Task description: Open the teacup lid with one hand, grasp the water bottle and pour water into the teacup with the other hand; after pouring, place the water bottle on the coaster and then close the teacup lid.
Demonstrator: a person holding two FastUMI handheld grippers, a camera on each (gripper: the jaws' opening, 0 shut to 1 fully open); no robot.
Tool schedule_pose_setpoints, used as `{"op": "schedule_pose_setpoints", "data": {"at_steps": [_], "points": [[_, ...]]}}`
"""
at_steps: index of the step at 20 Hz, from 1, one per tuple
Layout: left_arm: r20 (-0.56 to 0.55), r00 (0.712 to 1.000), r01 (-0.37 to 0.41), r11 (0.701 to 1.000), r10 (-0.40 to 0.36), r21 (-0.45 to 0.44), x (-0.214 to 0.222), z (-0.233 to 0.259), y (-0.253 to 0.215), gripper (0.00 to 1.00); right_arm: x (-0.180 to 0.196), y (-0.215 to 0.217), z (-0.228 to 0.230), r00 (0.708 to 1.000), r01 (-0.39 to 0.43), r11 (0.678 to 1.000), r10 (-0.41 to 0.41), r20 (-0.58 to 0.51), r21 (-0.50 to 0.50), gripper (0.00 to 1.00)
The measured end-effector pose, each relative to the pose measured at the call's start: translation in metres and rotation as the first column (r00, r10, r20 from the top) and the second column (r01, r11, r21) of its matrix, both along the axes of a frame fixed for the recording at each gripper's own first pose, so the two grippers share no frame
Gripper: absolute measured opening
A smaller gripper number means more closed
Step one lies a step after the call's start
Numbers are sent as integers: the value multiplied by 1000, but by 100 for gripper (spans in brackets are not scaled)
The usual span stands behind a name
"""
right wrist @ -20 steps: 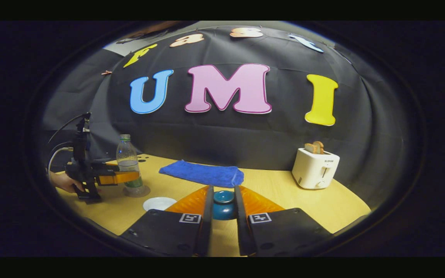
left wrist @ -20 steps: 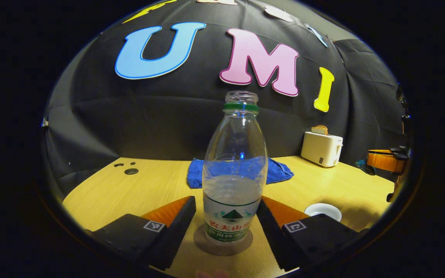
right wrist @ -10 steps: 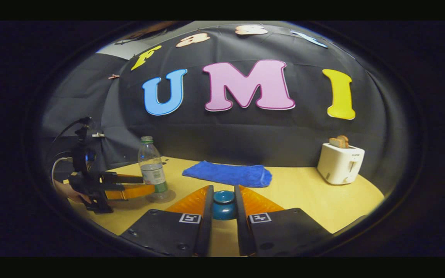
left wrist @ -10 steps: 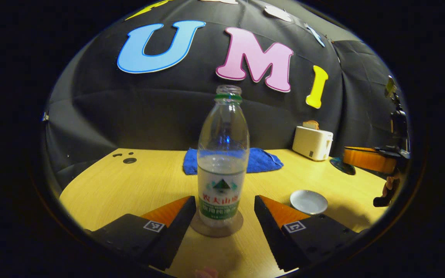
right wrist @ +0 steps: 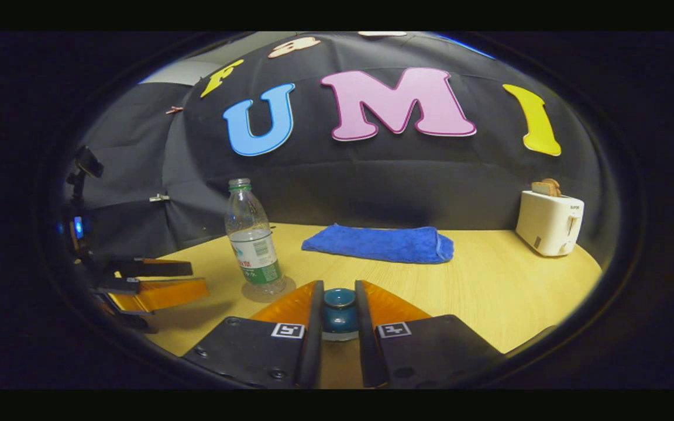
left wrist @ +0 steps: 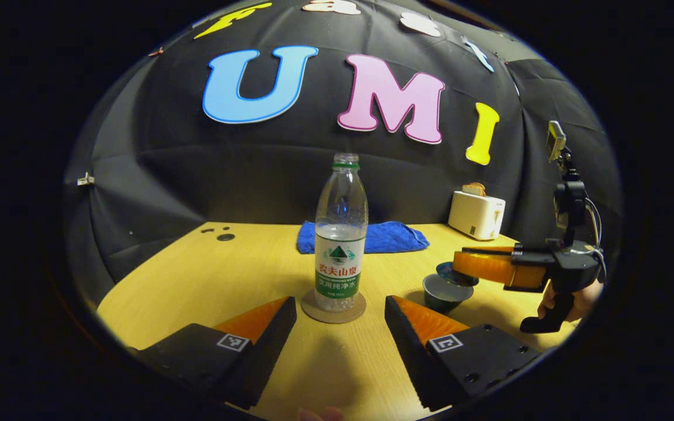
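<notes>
The clear water bottle [left wrist: 341,234], partly filled, stands upright on a round brown coaster [left wrist: 333,308]. My left gripper [left wrist: 340,324] is open a little short of it, fingers either side and not touching. In the right gripper view the bottle [right wrist: 252,240] and the left gripper [right wrist: 196,276] show at left. My right gripper [right wrist: 337,295] is shut on the knob of the teal teacup lid [right wrist: 338,310]. From the left gripper view, the right gripper [left wrist: 460,268] holds that lid [left wrist: 447,271] just over the dark teacup [left wrist: 442,294]; whether they touch is unclear.
A blue cloth [right wrist: 381,242] lies at the back of the wooden table [right wrist: 489,292]. A white toaster [right wrist: 549,222] with toast stands at the far right. A person's hand [left wrist: 583,292] holds the right gripper's handle.
My left gripper has drawn back from the bottle, which stays on the coaster. My right gripper has carried the lid down and across to the teacup.
</notes>
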State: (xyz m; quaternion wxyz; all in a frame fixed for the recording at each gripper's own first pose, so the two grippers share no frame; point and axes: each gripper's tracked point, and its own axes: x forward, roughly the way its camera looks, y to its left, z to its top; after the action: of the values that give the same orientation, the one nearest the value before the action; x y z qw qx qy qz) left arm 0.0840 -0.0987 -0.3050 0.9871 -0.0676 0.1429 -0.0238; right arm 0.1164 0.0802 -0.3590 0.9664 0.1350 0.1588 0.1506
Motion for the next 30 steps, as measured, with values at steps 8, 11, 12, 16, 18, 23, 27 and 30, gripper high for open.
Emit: {"op": "schedule_pose_setpoints", "data": {"at_steps": [8, 11, 12, 16, 18, 23, 27, 30], "points": [[12, 999, 48, 999, -48, 25, -14, 4, -14, 96, 3, 8, -21, 999, -1, 1000, 1, -41, -20, 30], [15, 999, 39, 999, -39, 20, -12, 7, -10, 95, 3, 10, -23, 1000, -4, 998, 2, -20, -68, 31], [17, 999, 33, 999, -33, 23, -11, 7, -7, 95, 3, 9, -24, 1000, -4, 997, 2, -21, -78, 31], [19, 1000, 18, 1000, -18, 17, -9, 11, 0, 95, 2, 12, -24, 999, -1, 999, 0, -42, -45, 40], [12, 1000, 6, 1000, -6, 10, -10, 12, 2, 95, -4, 15, -25, 998, -3, 1000, 1, -69, -27, 53], [13, 1000, -22, 999, 22, 30, -19, 57, 11, 95, -24, -14, 45, 996, 89, 996, -89, -25, -28, 80], [8, 999, -39, 999, 39, 20, -33, 95, 15, 95, -44, -22, 108, 994, 108, 994, -108, -21, -2, 87], [20, 999, -44, 998, 43, 46, -48, 136, 21, 95, -57, -40, 170, 987, 155, 987, -153, 39, -43, 88]]}}
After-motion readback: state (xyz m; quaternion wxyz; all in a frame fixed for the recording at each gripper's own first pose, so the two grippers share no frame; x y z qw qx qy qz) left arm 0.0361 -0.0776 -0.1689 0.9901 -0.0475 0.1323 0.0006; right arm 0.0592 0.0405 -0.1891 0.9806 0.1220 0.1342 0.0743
